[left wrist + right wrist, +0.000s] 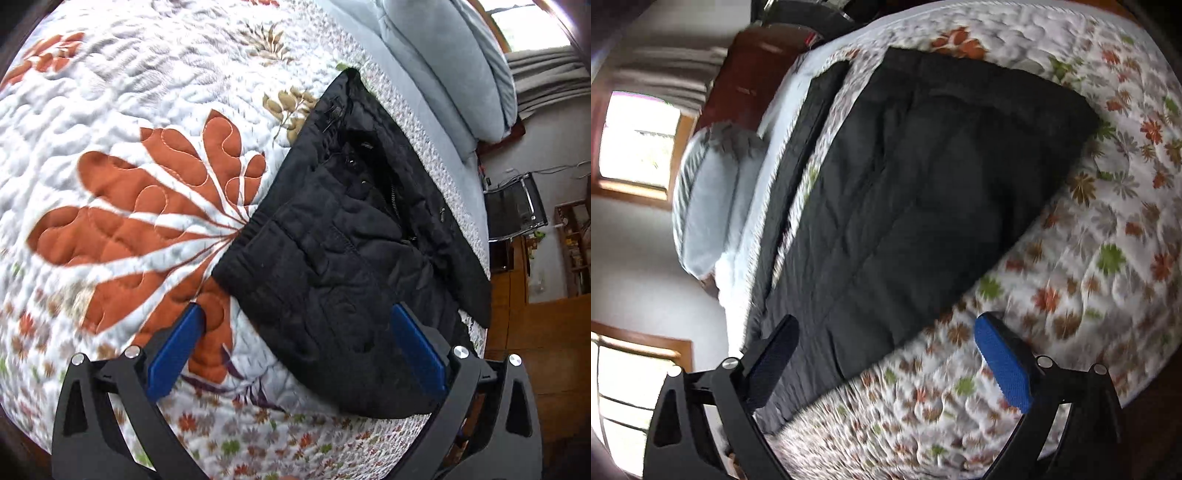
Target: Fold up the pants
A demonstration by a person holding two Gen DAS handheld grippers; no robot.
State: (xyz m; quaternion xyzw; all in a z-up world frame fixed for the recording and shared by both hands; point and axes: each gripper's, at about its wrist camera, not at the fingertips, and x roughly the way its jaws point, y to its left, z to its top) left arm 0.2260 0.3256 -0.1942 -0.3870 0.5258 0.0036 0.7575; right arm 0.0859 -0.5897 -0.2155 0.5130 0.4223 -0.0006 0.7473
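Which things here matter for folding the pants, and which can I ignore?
For the job:
black pants, lying on the floral quilt
left gripper, open
right gripper, open

Just around:
grey pillows
folding chair
window
curtain

Pants black w/ quilted stitch lines. Bed cover white w/ big orange flowers, plus small orange, green & brown ones near the edge. Pillow light blue-grey. Tool pads blue, frames black. Floor brown wood.
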